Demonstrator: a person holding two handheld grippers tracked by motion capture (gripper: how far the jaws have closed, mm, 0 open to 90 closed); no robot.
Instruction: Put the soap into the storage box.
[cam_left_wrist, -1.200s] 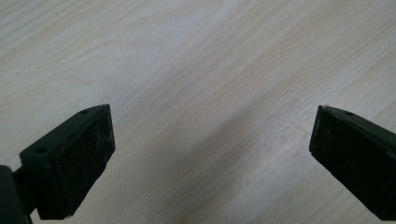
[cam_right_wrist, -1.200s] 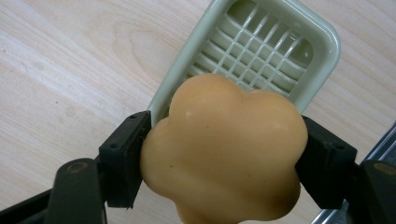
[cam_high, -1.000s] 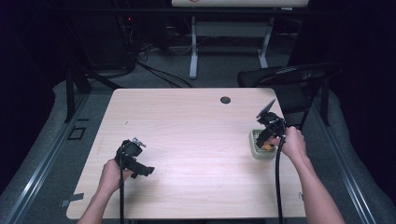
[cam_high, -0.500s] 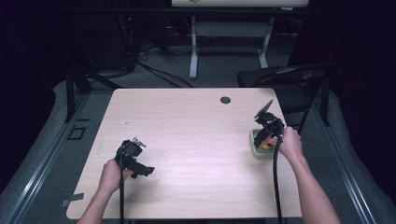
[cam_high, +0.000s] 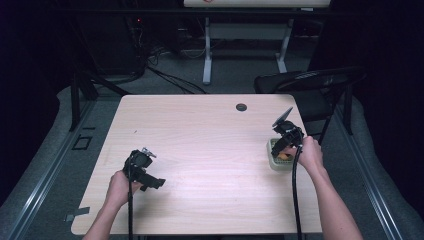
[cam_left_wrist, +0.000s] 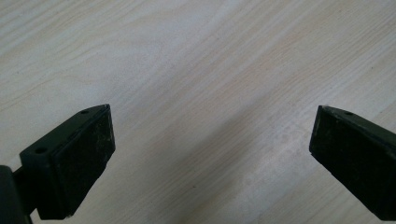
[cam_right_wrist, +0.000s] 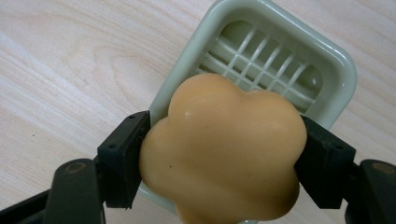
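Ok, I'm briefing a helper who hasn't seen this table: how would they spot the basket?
Go to the wooden table's right edge, where the right gripper clamps a lobed orange piece. Right under it sits the basket: small, pale green, rounded-rectangular, with a grid bottom.

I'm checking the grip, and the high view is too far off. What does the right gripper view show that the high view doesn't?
Right gripper view alone: the right gripper has both pads pressed on the sides of a lobed orange toy pepper, held above the basket's gridded bottom.

High view alone: the whole table, the left gripper held low over bare wood, a folding chair behind.

Both: the pale green basket near the table's right edge, the orange thing at it, the light wood tabletop.
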